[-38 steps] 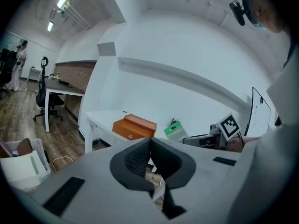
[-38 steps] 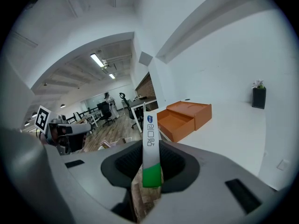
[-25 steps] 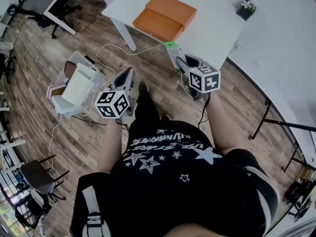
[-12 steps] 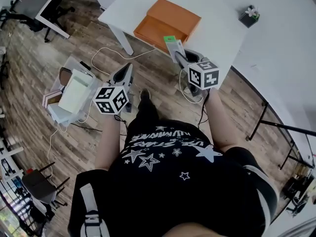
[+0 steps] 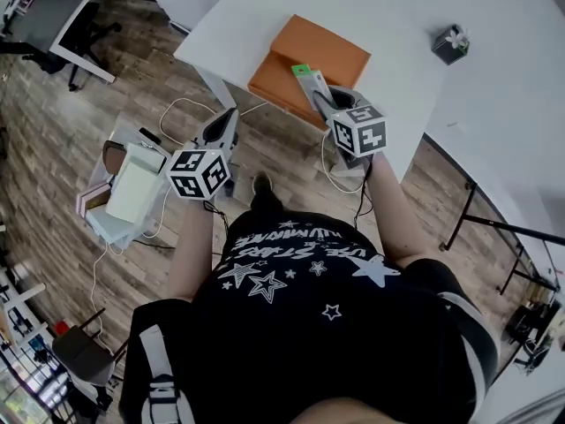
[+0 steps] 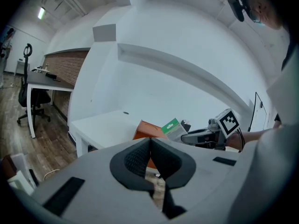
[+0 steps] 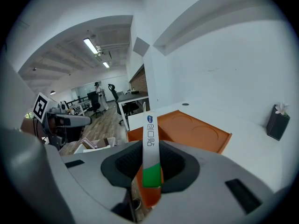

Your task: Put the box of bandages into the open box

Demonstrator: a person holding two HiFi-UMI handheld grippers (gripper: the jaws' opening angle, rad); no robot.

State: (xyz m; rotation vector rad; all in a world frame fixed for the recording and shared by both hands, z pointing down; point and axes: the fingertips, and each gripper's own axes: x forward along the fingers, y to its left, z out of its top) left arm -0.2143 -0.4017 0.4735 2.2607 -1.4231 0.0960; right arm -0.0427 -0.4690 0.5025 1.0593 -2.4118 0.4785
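Head view: the right tongs (image 5: 318,102), clamped on the box of bandages (image 5: 305,78), have come forward from short of the counter (image 5: 265,16) to over the open box's (image 5: 334,53) near edge, so release looks close. Left gripper view: the left tongs (image 6: 149,146) are closed on nothing. Right gripper view: the box of bandages stands upright in the grip.

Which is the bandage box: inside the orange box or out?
Out: the right gripper clamps the bandage box, outside the orange box.

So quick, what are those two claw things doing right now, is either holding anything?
The left gripper: closed, holding nothing.
The right gripper: closed on the box of bandages.
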